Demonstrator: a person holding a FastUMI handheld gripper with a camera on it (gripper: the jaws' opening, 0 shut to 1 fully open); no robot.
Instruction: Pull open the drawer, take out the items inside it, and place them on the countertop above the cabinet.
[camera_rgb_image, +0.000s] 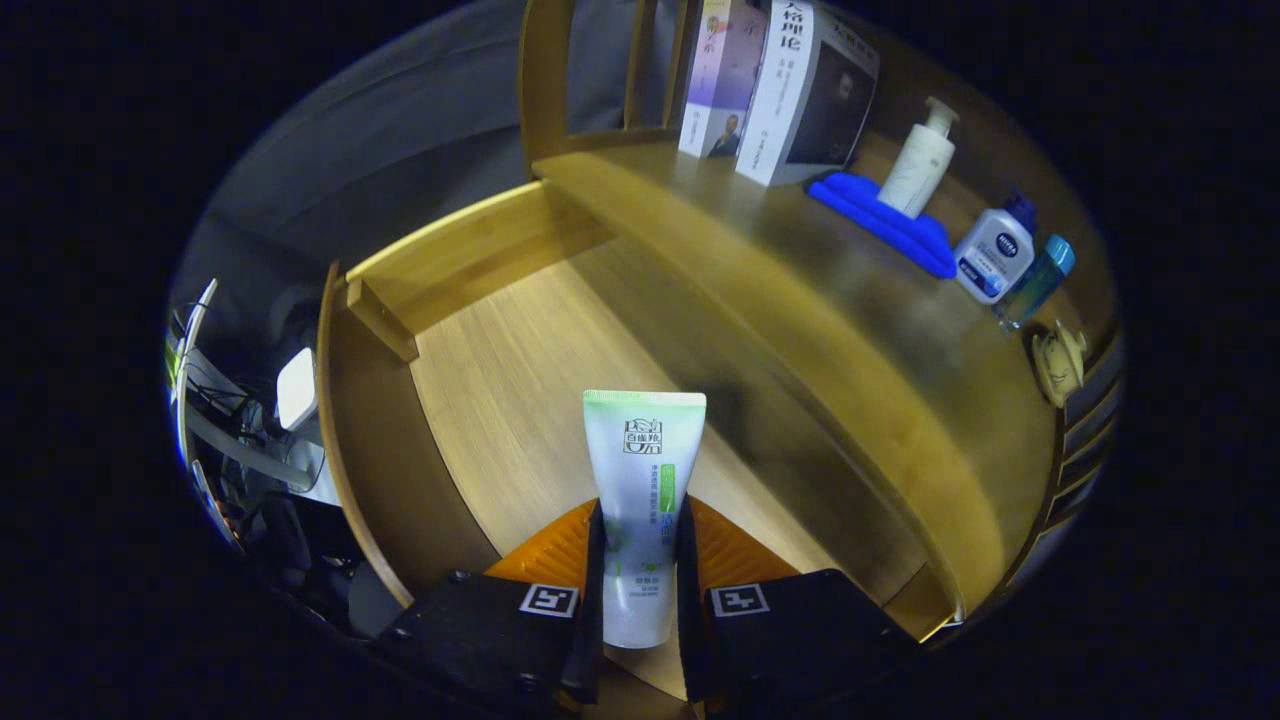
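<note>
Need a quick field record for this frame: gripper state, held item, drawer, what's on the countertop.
gripper: gripper shut, both fingers pressing the sides of the tube
held item: white and green tube, upright between the fingers, flat crimped end pointing away
drawer: open wooden drawer below and beyond the tube, bare floor where visible
countertop: wooden countertop carries two books, blue cloth, white pump bottle, white bottle with blue cap, teal bottle
task stage: tube not yet on the countertop
</note>
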